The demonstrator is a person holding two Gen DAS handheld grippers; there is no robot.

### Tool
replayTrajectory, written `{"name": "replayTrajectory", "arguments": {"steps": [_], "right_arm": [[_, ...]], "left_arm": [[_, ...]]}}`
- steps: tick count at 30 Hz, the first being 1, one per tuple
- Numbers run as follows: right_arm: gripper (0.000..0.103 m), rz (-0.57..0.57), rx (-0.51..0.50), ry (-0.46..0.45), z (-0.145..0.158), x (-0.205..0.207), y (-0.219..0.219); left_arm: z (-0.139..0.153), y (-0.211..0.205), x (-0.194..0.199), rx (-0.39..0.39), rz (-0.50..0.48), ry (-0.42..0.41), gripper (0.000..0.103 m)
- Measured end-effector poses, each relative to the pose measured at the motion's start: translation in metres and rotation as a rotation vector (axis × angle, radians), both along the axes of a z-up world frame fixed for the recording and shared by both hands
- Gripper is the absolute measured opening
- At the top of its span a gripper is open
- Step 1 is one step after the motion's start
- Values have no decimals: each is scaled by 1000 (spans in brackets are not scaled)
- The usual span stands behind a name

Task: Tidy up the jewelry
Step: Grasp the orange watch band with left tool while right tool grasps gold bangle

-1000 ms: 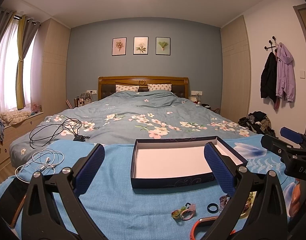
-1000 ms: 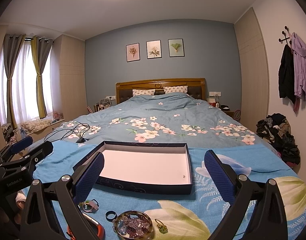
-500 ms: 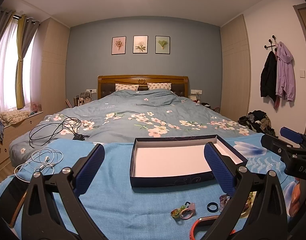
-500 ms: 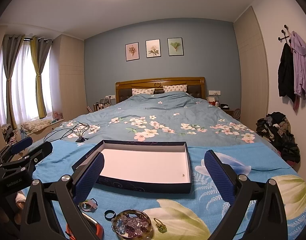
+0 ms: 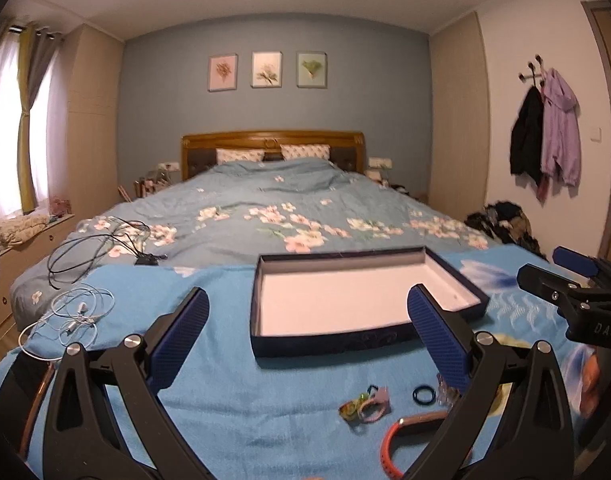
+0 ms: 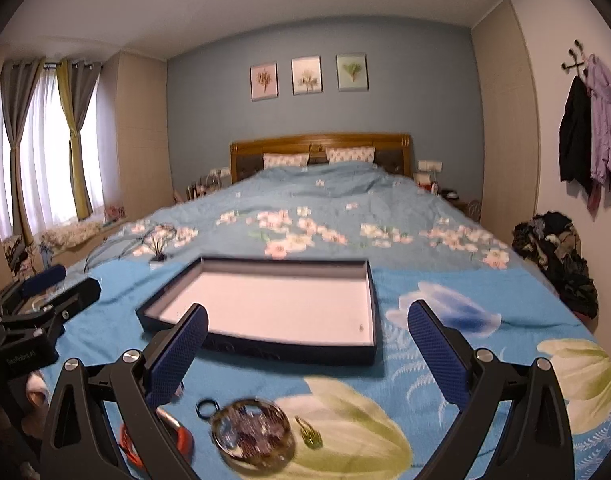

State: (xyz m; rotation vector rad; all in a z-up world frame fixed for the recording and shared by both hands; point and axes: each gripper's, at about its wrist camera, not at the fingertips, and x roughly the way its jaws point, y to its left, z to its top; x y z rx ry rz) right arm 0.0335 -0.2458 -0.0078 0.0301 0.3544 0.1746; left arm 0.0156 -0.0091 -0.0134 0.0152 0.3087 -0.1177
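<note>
A dark blue box [image 5: 361, 340] with a white floor lies open on the blue cloth; it also shows in the right wrist view [image 6: 265, 350]. In front of it lie a colourful ring cluster [image 5: 363, 405], a dark ring [image 5: 423, 393] and an orange bangle [image 5: 409, 438]. The right wrist view shows a round dish of beads [image 6: 252, 434], a dark ring [image 6: 206, 407], a small green-gold charm [image 6: 310, 432] and the orange bangle [image 6: 177, 434]. My left gripper [image 5: 307, 334] is open and empty above the cloth. My right gripper [image 6: 307, 344] is open and empty above the dish.
White earphone cable [image 5: 71, 314] and black cables [image 5: 101, 240] lie at the left on the bed. The flowered quilt [image 5: 289, 208] stretches behind the box. Clothes lie piled by the right wall [image 6: 557, 248]. The right gripper shows at the right edge of the left view [image 5: 581, 300].
Both cameras have tilted down and moved closer to the cloth, so the box and jewelry sit higher and larger. The right view is blurred by motion. Both grippers stay open.
</note>
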Motion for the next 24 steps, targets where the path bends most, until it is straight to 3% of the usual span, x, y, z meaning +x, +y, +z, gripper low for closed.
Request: {"name": "replayTrajectory", "arguments": {"steps": [4, 7, 9, 13, 14, 15, 18, 20, 24], "right_arm": [[96, 21, -55, 134, -19, 9, -5], [87, 56, -66, 225, -33, 13, -7], [69, 94, -62, 282, -41, 17, -7], [48, 142, -57, 370, -54, 25, -5], [38, 148, -60, 383, -55, 26, -3], [28, 155, -60, 397, -57, 27, -2], [17, 191, -40, 431, -61, 27, -1], [15, 200, -46, 442, -61, 27, 0], [15, 223, -23, 481, -60, 32, -1]], "left_arm": [[-12, 1, 10, 12, -60, 85, 98], [-21, -2, 15, 45, -103, 144, 98], [-29, -7, 17, 73, -145, 197, 98], [-40, -17, 12, 101, -227, 252, 98], [-44, -20, 10, 110, -247, 265, 96], [-47, -23, 8, 119, -257, 275, 94], [-56, -30, 5, 133, -299, 332, 83], [-61, -33, 4, 132, -319, 365, 72], [-64, -36, 6, 127, -362, 417, 60]]}}
